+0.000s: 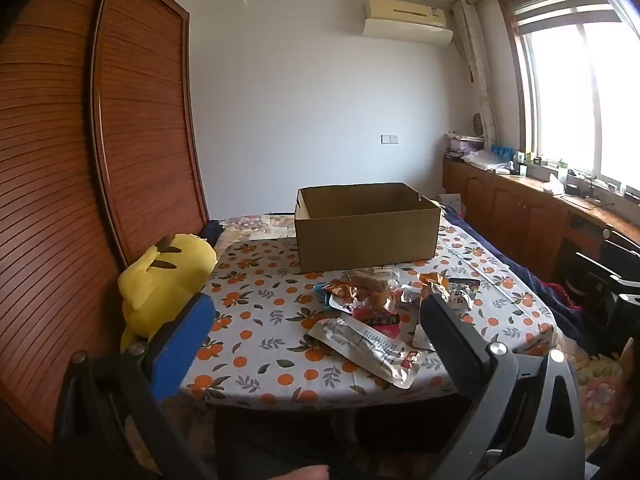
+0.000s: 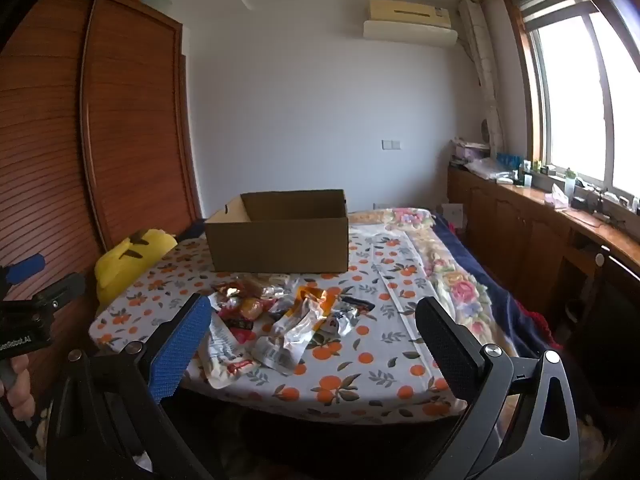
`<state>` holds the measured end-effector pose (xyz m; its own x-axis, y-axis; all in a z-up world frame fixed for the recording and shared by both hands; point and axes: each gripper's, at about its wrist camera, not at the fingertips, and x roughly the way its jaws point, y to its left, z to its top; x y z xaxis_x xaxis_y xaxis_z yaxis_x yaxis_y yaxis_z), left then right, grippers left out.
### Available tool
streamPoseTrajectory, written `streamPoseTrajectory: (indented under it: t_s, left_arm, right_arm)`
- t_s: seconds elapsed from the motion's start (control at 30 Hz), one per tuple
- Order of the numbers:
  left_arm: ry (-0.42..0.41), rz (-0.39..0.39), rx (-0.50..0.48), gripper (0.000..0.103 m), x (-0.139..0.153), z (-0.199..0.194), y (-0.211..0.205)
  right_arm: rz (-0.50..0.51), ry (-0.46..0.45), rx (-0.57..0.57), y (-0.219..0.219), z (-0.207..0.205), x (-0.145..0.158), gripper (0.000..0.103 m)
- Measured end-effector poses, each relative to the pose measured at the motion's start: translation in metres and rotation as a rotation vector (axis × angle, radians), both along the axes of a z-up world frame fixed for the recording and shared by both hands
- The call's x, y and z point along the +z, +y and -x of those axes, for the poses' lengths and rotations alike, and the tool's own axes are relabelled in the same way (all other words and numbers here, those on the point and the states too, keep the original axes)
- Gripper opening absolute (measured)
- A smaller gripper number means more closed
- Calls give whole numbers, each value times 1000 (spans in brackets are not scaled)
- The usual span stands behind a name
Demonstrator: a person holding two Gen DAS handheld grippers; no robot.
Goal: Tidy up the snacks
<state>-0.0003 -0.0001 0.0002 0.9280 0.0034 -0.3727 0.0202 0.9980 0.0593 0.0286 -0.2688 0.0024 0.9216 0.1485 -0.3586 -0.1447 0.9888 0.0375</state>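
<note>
Brown corrugated card made up the open-topped box (image 1: 366,236), which sat on the far half of the worktop (image 1: 256,344) with its long axis running left to right across both views. Just in front of it lay a loose heap of snack packets (image 1: 372,304), foil and plastic, overlapping one another. One long white packet (image 1: 368,350) lay nearest, its long axis slanting from the heap down toward the near right edge. The left gripper (image 1: 316,332) hovered short of the worktop, jaws spread wide and holding nothing. The right gripper (image 2: 314,332) did likewise, jaws released. A yellow plush toy (image 1: 160,280) leaned at the worktop's left side.
</note>
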Motion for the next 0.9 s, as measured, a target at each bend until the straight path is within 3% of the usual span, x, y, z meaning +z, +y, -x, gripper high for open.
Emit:
streamPoseTrajectory:
  t_s: [0.9]
  left_arm:
    - [-6,-2,1,103,-6,3,-8]
  right_arm:
    - [11,-13,-12,-1,2,-1,103]
